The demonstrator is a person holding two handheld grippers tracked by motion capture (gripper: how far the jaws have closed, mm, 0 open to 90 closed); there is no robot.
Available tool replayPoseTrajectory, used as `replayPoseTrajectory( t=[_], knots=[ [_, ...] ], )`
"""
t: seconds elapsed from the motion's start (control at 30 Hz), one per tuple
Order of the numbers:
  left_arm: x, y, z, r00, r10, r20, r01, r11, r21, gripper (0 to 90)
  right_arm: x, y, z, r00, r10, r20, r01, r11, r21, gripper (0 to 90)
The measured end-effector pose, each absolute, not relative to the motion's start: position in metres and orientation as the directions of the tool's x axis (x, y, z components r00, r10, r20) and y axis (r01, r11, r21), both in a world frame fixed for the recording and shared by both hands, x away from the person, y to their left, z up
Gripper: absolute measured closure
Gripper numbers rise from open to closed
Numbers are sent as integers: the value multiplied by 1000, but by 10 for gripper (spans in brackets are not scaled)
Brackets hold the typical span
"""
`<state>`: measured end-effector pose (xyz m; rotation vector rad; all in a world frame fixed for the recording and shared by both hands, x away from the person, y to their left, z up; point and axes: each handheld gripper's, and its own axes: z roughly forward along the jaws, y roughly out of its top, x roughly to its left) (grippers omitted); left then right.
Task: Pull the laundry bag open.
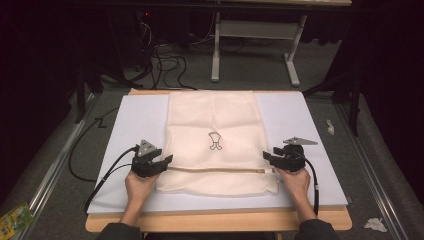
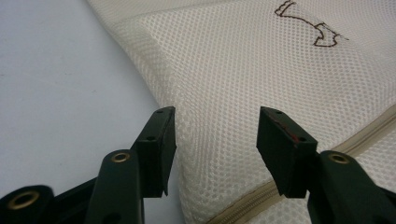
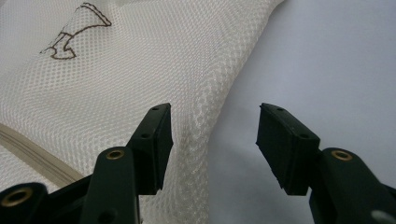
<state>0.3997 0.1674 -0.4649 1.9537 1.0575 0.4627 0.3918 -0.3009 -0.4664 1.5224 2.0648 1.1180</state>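
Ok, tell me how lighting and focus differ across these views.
High view: the mesh bag and white mat are lit, the surroundings dark. Left gripper view: the near left claw looks soft, the mesh weave crisp. Right gripper view: the right claw is similar, the mat evenly lit.

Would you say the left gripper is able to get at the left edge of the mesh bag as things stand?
Probably yes: the left gripper is open right at the mesh bag edge, nothing between them.

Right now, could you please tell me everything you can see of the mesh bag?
The mesh bag is cream netted fabric, lying flat on the pale mat. A small brown outline emblem sits mid-panel; a beige zipper runs across near its front edge. The left claw and right claw, both open, flank its side edges.
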Motion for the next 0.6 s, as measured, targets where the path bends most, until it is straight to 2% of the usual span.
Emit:
replayPoseTrajectory(
  t=[0.2, 0.4, 0.6],
  knots=[
    [394, 163, -467, 591, 804, -72, 495, -291, 819, 471, 390, -304, -464, -374, 913, 161, 637, 127, 761, 448],
    [388, 155, -471, 613, 786, -81, 492, -300, 817, 466, 390, -306, -461, -383, 894, 234, 670, 94, 736, 437],
    [386, 150, -476, 620, 781, -78, 493, -310, 813, 457, 394, -303, -463, -379, 890, 253, 712, 106, 694, 448]
  ],
)
